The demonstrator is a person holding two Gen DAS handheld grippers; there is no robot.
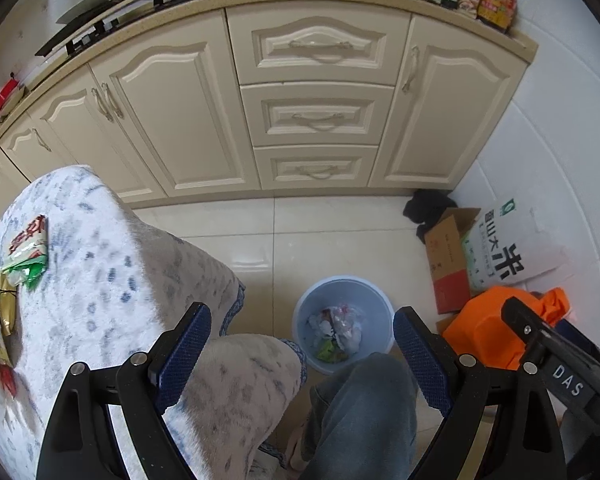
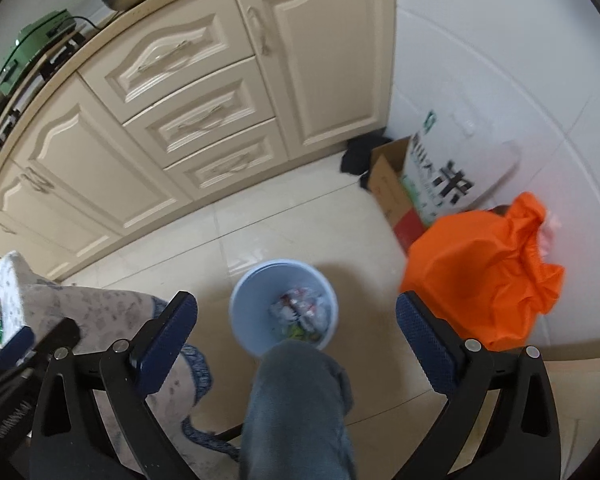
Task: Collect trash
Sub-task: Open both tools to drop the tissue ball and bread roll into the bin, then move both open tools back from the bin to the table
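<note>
A pale blue trash bin stands on the tiled floor with several crumpled wrappers inside; it also shows in the right wrist view. More snack wrappers lie on the cloth-covered table at the left. My left gripper is open and empty, above the table's edge and the bin. My right gripper is open and empty, above the bin. The right gripper's body shows at the lower right of the left wrist view.
The person's knee in jeans is just in front of the bin. An orange bag, a cardboard box and a white rice sack stand at the right by the wall. Cream kitchen cabinets run behind.
</note>
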